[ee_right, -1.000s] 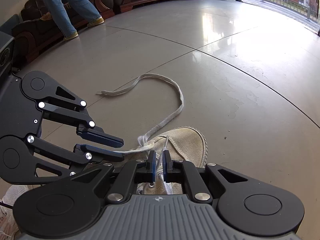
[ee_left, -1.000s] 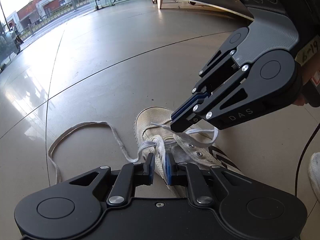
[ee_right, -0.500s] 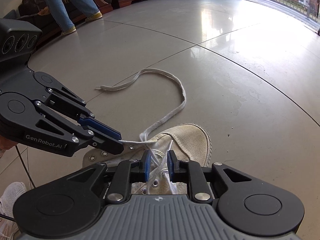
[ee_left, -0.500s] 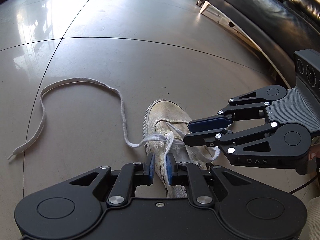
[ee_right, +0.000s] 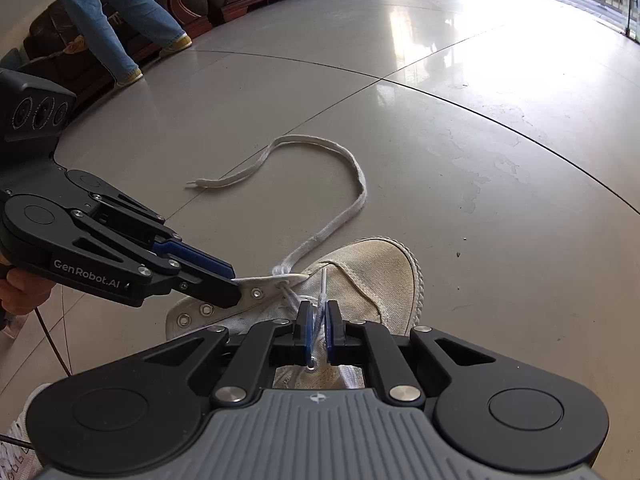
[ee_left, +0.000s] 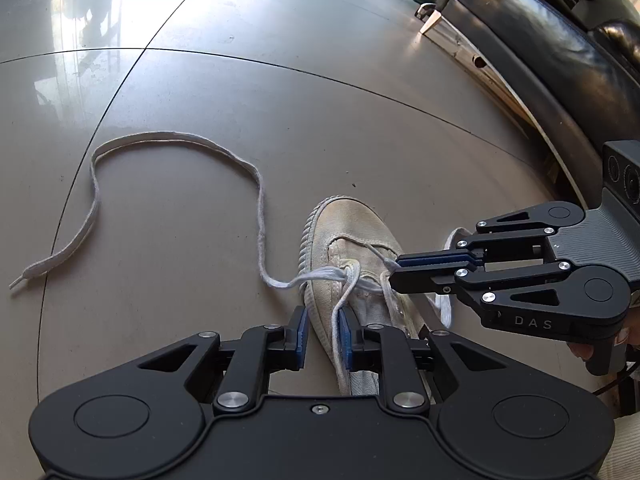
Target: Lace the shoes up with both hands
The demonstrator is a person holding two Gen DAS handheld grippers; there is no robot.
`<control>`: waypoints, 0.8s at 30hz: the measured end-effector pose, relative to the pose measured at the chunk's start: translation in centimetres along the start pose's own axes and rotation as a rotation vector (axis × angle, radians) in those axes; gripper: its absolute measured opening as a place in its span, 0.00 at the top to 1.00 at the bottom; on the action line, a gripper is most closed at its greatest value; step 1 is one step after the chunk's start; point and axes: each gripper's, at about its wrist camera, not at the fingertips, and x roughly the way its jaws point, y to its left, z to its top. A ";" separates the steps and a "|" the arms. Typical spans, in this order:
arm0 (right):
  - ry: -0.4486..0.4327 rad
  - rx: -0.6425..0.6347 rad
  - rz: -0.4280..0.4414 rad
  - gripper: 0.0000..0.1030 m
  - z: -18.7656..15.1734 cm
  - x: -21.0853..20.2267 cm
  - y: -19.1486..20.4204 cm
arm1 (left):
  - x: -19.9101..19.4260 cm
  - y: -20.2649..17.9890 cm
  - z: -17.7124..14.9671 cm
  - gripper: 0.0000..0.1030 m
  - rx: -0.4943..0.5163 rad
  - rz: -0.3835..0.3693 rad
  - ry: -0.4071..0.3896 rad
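1. Shoe is lying on the tiled floor just ahead of both claws, its toe pointing away from the cameras; it is a worn off-white canvas sneaker with metal eyelets.
2. Left claw is gripping the shoe's eyelet flap: in the right wrist view its blue-padded fingers are closing on the flap's edge beside an eyelet, and in its own view the canvas and a lace strand are sitting between the pads with a narrow gap showing.
3. Right claw is pinching a thin white lace strand near its tip; in the left wrist view its fingers are lying pressed together, reaching in from the right over the shoe's tongue, with the strand running from the tips toward the eyelets.
4. Lace is passing through the lowest eyelets and bunching at the shoe's left side, then trailing out over the floor in a wide loop, its free end lying flat, well apart from the shoe.
5. A loose white piece of lace is hanging under the right claw, beside the shoe.
6. A dark sofa is standing along the far right edge in the left wrist view.
7. A person in blue jeans is standing far back by dark wooden furniture in the right wrist view.
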 end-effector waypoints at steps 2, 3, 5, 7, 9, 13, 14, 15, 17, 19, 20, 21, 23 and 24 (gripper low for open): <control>0.017 -0.024 0.022 0.93 -0.1 0.1 0.8 | 0.0 0.0 -0.1 0.83 0.002 0.002 0.000; 0.025 -0.031 0.030 0.93 -0.1 0.2 1.0 | 0.0 0.0 -0.1 0.83 0.004 0.003 0.000; 0.040 -0.046 0.035 0.93 -0.2 0.8 1.5 | -0.1 0.0 -0.1 0.83 0.006 0.005 0.000; 0.049 -0.053 0.041 0.93 -0.2 1.1 1.8 | -0.1 0.0 -0.1 0.82 0.008 0.006 -0.001; 0.052 -0.053 0.038 0.93 -0.1 1.2 1.9 | -0.1 -0.1 -0.1 0.81 0.011 0.008 -0.001; 0.033 -0.048 -0.003 0.91 0.2 0.8 1.7 | -0.1 -0.1 -0.1 0.81 0.016 0.011 -0.001; 0.030 -0.047 -0.011 0.89 0.3 0.9 1.6 | -0.1 -0.1 -0.1 0.81 0.016 0.012 -0.001; 0.031 -0.045 -0.018 0.89 0.4 1.0 1.5 | -0.1 -0.2 -0.1 0.81 0.018 0.012 0.000; 0.033 -0.043 -0.032 0.89 0.5 1.3 1.3 | -0.1 -0.1 -0.1 0.81 0.019 0.012 0.000; 0.041 -0.040 -0.040 0.89 0.4 1.6 1.2 | -0.1 -0.1 -0.1 0.80 0.019 0.011 0.001; 0.046 -0.037 -0.042 0.89 0.3 1.8 1.1 | -0.1 -0.1 -0.1 0.80 0.018 0.011 0.001; 0.049 -0.037 -0.043 0.89 0.3 1.9 1.1 | -0.1 -0.1 -0.1 0.80 0.018 0.010 0.001; 0.053 -0.038 -0.049 0.89 0.1 2.0 1.0 | -0.1 -0.1 -0.1 0.80 0.019 0.010 0.000; 0.054 -0.037 -0.051 0.89 0.0 2.0 0.9 | -0.1 -0.1 -0.1 0.80 0.020 0.010 0.000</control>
